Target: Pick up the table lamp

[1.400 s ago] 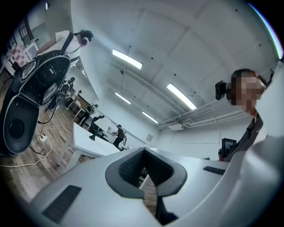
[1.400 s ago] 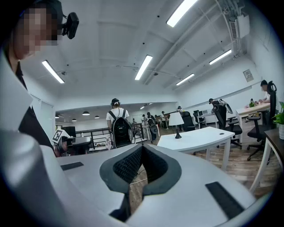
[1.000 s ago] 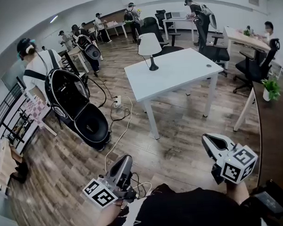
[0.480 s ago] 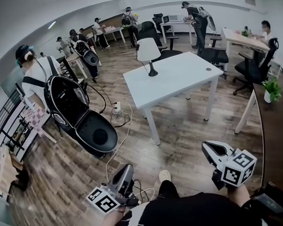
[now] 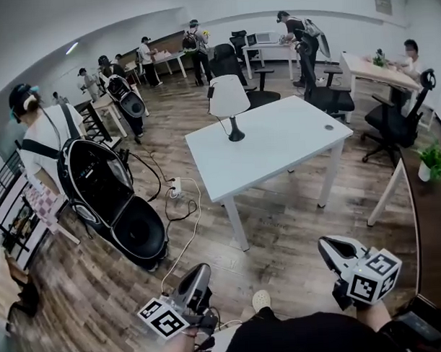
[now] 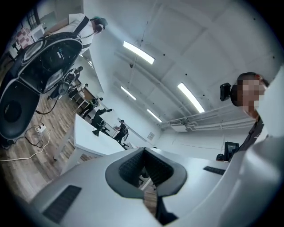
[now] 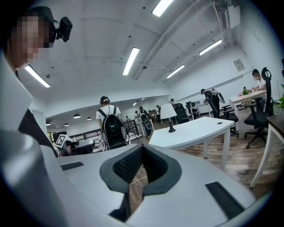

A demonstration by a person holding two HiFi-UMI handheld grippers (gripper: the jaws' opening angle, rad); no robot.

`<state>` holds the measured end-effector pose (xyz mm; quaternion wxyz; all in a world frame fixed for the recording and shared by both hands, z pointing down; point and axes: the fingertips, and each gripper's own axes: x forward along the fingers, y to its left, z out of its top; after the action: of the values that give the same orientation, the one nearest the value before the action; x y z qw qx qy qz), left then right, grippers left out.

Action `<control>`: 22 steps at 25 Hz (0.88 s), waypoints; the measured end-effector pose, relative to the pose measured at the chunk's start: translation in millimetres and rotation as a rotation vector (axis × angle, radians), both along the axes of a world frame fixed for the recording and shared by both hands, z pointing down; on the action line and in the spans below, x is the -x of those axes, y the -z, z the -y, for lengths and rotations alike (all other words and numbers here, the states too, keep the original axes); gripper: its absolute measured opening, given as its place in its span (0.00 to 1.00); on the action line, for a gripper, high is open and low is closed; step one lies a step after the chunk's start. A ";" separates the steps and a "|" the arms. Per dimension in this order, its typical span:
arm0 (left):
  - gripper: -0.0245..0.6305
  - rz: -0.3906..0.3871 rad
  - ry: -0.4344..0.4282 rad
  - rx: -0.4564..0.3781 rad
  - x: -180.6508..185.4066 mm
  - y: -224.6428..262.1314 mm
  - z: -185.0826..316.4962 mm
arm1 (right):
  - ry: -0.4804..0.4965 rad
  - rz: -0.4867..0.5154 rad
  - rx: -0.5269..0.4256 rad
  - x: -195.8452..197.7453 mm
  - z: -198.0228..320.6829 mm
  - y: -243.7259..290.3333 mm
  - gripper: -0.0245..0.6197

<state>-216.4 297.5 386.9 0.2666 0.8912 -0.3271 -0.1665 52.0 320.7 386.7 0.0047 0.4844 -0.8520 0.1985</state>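
Observation:
The table lamp [image 5: 230,100], with a white shade on a thin black stem and round black foot, stands at the far left corner of the white table [image 5: 277,144]. Both my grippers are well short of the table, low in the head view. The left gripper [image 5: 201,269] is shut and empty, and so is the right gripper [image 5: 326,242]. In the right gripper view the lamp [image 7: 168,112] shows above the shut right gripper [image 7: 141,162]. In the left gripper view the lamp [image 6: 98,122] is a small dark shape on the table [image 6: 88,138], beyond the shut left gripper [image 6: 144,166].
A person with a large black backpack [image 5: 109,197] stands at the left. A power strip with cables [image 5: 175,188] lies on the wooden floor by the table's left leg. Office chairs [image 5: 392,115], other desks and several people fill the back. A potted plant [image 5: 431,161] sits at the right.
The table and lamp have grown nearer and lower in the head view as I walk toward them. Both grippers moved forward with me and stayed shut.

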 end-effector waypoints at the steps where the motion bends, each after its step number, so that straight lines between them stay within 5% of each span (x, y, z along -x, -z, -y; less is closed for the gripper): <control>1: 0.06 0.000 -0.008 -0.003 -2.0 1.1 15.6 | -0.005 0.001 0.007 -0.5 13.3 -2.4 0.06; 13: 0.06 -0.056 -0.048 0.035 6.0 8.1 175.7 | -0.023 0.013 0.009 19.1 181.6 16.0 0.06; 22: 0.06 -0.087 -0.063 -0.004 12.9 9.9 251.8 | -0.047 -0.018 -0.010 27.4 239.2 11.6 0.06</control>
<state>-229.3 45.7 377.0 0.2837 0.8935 -0.2868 -0.1973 24.6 81.5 375.1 0.0054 0.5060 -0.8413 0.1901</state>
